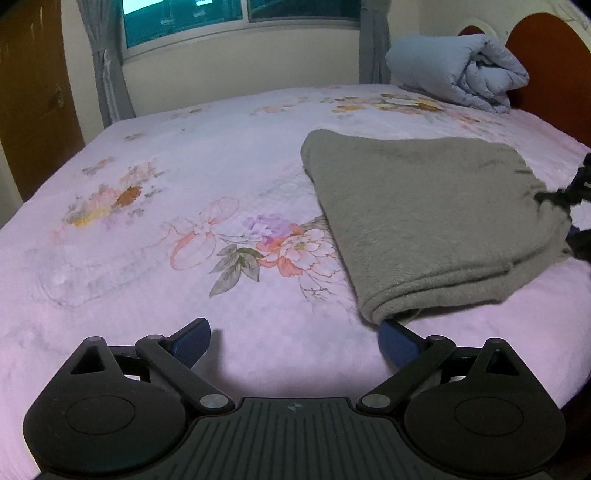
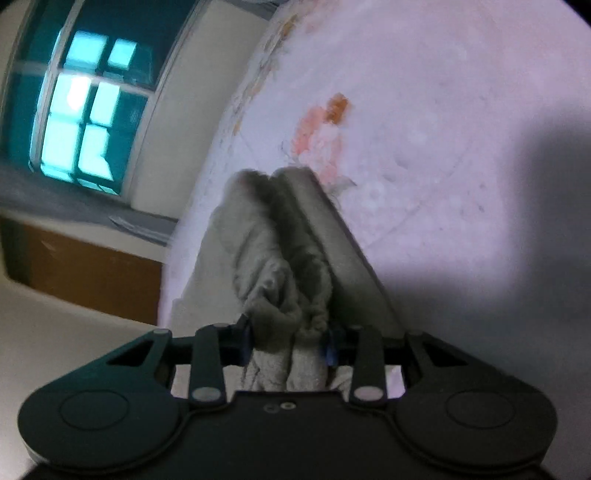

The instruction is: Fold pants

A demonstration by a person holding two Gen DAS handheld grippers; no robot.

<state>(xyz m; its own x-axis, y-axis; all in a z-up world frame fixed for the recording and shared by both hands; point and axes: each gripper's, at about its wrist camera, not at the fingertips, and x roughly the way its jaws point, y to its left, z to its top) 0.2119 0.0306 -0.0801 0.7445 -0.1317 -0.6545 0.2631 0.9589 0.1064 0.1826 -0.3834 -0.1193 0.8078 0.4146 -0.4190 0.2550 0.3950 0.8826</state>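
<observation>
The grey fleece pants (image 1: 424, 214) lie folded into a thick stack on the pink floral bedsheet (image 1: 184, 177), right of centre in the left wrist view. My left gripper (image 1: 293, 341) is open and empty, low over the sheet; its right pad (image 1: 397, 341) touches the near corner of the pants. My right gripper (image 2: 290, 343) is shut on the bunched waistband of the pants (image 2: 284, 258), and it shows at the right edge of the left wrist view (image 1: 561, 195). The right wrist view is tilted and blurred.
A rolled light-blue quilt (image 1: 461, 70) lies at the far right of the bed by the wooden headboard (image 1: 546, 48). A window (image 1: 240, 18) with grey curtains is behind the bed. A wooden door (image 1: 33, 103) stands at the left.
</observation>
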